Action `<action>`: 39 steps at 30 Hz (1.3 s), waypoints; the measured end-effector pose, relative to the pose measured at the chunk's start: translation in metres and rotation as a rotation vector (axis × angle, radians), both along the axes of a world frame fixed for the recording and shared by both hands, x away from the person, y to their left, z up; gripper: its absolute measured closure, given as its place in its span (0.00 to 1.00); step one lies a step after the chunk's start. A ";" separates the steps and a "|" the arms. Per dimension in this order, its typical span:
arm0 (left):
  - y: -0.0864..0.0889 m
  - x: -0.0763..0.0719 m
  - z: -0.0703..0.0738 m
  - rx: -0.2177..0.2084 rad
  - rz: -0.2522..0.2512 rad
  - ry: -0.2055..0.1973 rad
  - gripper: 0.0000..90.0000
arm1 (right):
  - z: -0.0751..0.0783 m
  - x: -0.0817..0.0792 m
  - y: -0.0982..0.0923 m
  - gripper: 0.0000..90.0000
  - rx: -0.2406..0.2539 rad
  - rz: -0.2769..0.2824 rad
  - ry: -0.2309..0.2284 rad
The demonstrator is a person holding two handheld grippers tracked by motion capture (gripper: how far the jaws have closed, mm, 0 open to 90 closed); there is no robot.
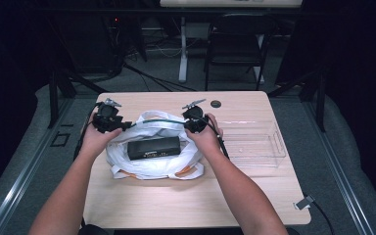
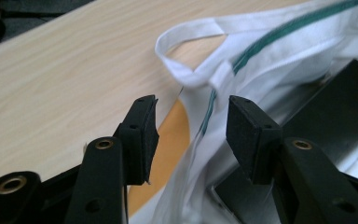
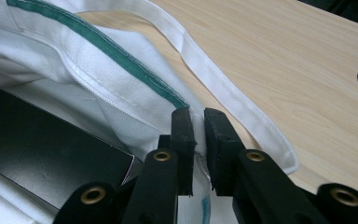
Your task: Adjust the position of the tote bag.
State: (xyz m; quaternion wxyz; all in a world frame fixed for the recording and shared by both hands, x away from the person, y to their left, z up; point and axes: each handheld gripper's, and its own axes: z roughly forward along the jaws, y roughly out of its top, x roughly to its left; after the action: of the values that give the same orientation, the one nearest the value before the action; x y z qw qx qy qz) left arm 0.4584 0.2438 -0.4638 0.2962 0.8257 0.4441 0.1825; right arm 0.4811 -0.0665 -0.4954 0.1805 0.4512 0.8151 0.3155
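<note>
**Holding the bag mouth open around the box**

While the white cloth bag [image 1: 154,147] lay on the tabletop [image 1: 186,200] with a black box [image 1: 154,147] sitting in its open mouth, the two grippers worked its rim from opposite sides. The right gripper [image 3: 199,126] had its fingers [image 3: 182,140] nearly together, pinching the green-trimmed hem [image 3: 121,60] of the bag at the corner where the seam met the white strap [image 3: 223,88]. The left gripper [image 2: 191,130] stood with its fingers [image 2: 142,135] well apart; the bag's edge and its thin green stitch line ran up between them, but neither pad pressed on the cloth, so it held nothing. A loop of handle [image 2: 186,56] lay just beyond those fingers on the wood.

The step in hand looked like taking or retaking the left side of the rim so the mouth could be spread or drawn over the box. Doing that well would have meant keeping the right pinch steady as an anchor, then bringing the left fingers down on the hem itself, not on the loose handle loop, which would only lift free without moving the bag. Catching a single layer of fabric mattered: grabbing both walls would close the mouth. A clear plastic bin [image 1: 254,142] stood to the right of the bag, apart from it.
</note>
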 end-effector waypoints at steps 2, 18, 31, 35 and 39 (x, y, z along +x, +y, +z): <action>0.006 -0.005 -0.005 0.005 -0.002 0.010 0.59 | 0.000 0.000 0.000 0.92 0.012 -0.004 -0.005; 0.005 -0.008 -0.026 0.095 0.002 0.031 0.96 | -0.001 0.000 0.000 0.92 0.010 -0.003 -0.006; 0.009 0.007 -0.039 0.059 0.065 0.077 0.97 | -0.003 0.000 0.001 0.92 0.014 -0.002 -0.010; 0.008 0.011 -0.044 0.053 0.082 0.099 0.97 | -0.003 0.001 0.000 0.92 0.012 0.003 -0.005; 0.007 0.012 -0.049 0.055 0.084 0.105 0.97 | -0.004 0.001 0.001 0.92 0.011 0.003 -0.003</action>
State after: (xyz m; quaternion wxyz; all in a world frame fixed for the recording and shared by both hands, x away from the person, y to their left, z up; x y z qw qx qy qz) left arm 0.4702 0.2510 -0.5124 0.2419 0.8226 0.4880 0.1630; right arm 0.4819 -0.0655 -0.4993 0.1788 0.4502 0.8138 0.3209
